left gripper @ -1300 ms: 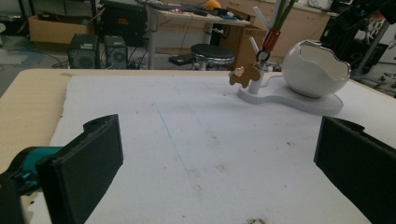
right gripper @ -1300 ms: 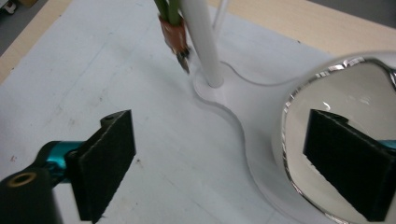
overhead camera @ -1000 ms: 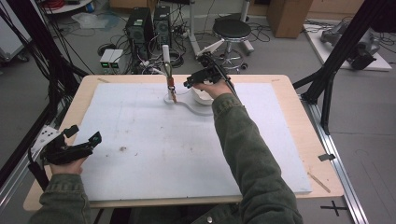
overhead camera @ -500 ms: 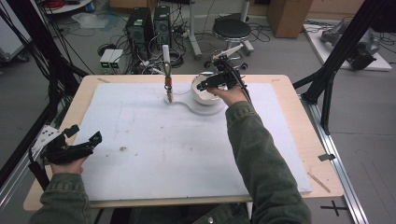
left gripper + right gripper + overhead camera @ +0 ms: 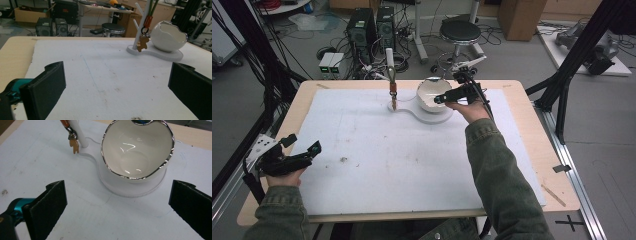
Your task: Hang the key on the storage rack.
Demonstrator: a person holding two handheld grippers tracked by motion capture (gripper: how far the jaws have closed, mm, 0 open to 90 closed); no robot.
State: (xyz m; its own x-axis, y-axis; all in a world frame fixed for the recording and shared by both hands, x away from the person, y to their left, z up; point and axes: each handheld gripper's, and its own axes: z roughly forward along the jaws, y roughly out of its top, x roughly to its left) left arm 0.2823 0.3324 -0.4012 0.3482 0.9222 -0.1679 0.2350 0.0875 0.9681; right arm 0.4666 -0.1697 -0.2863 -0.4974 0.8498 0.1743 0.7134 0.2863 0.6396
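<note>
Two tongs: you hold one in each hand, both with jaws spread wide and nothing between them.
Left tongs (image 5: 304, 152): your near-left hand keeps them low over the white mat (image 5: 377, 165), well apart from everything else on the desk (image 5: 532, 165).
Right tongs (image 5: 438, 99): you have them far out, just beside the bowl's rim.
Bowl (image 5: 136, 150): white, silver-edged, eggshell-shaped, empty, sitting on its white base (image 5: 130, 191) at the far middle of the mat.
Key ring (image 5: 73, 145): hangs from the white branch stand (image 5: 140, 27), just beside the bowl.
</note>
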